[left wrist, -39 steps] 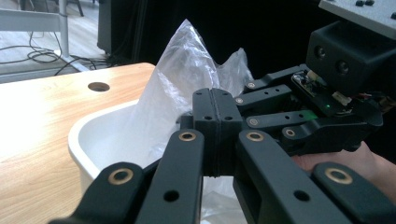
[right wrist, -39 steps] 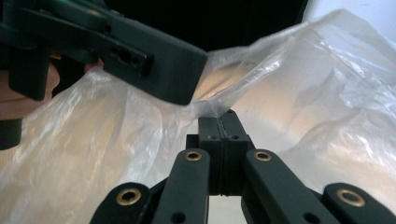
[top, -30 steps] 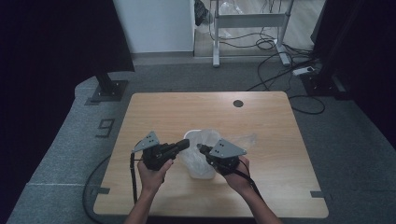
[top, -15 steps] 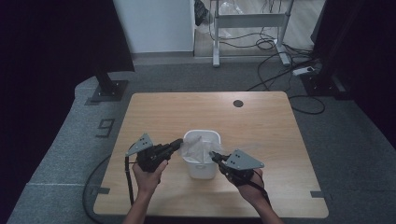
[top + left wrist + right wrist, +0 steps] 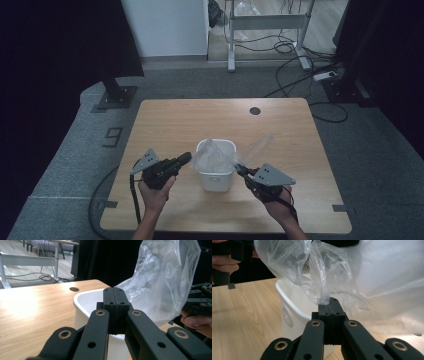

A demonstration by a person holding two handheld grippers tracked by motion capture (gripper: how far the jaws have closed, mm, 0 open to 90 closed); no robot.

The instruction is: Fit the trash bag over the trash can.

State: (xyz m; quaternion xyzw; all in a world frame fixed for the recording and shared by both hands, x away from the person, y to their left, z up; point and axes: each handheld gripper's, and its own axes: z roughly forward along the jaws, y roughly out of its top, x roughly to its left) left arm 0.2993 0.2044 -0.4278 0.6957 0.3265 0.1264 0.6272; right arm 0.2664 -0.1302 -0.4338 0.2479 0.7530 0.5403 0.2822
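I see a white bin (image 5: 216, 170) on the bench (image 5: 170, 125) between my tongs. Right tongs (image 5: 329, 305) pinch the clear bag (image 5: 319, 270) rising from it; left tongs (image 5: 115, 293) closed at the bag's edge.

text: 9 | on: grey floor mat (image 5: 75, 145) | left of table (image 5: 165, 120)

1. The clear, crumpled plastic bag (image 5: 352, 277) runs off the top and right edges of the right gripper view; its far part is a blurred white haze.
2. That bag hides most of the small white plastic bin (image 5: 289, 315) behind it.
3. In the left gripper view, the closed black fingers (image 5: 115, 307) cover the bin's near rim.
4. The bin's inside is too small to make out in the high view.
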